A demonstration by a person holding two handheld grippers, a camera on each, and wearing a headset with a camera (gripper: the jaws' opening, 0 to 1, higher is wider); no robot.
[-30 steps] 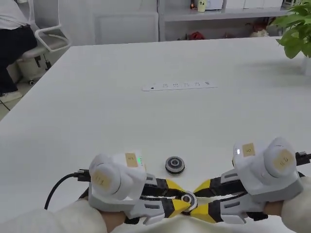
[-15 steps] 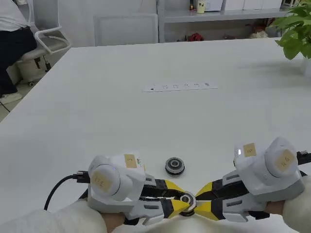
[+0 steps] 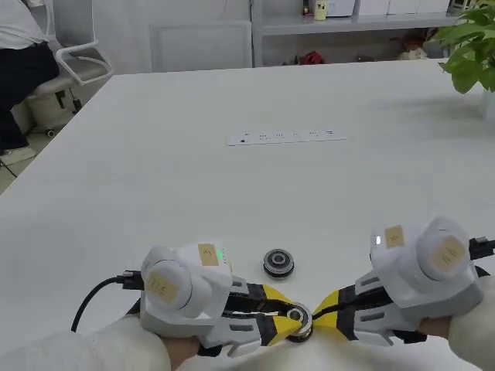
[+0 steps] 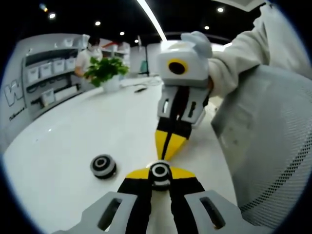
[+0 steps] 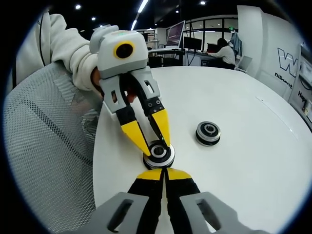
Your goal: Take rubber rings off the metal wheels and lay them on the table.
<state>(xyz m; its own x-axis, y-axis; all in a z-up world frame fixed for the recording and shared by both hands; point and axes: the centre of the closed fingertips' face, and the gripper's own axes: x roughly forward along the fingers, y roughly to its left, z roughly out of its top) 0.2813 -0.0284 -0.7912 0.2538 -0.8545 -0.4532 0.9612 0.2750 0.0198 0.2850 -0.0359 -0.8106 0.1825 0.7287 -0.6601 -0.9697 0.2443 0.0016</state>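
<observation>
Between the tips of the left claw (image 5: 158, 145) the metal wheel (image 5: 159, 152) stays clamped, while the right claw (image 5: 165, 171), closed, has edged in against its rubber ring (image 5: 168, 157). Peeling looks about to start; a second wheel (image 5: 208, 132) waits just beyond both claws.

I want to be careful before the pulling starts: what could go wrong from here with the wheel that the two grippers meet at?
1. The left gripper clamps the wheel near the table edge. If it slips, the wheel may fall off.
2. The right gripper meets the rubber ring with closed tips only, so its hold may slip.
3. A sudden release could knock the second wheel lying nearby.
</observation>
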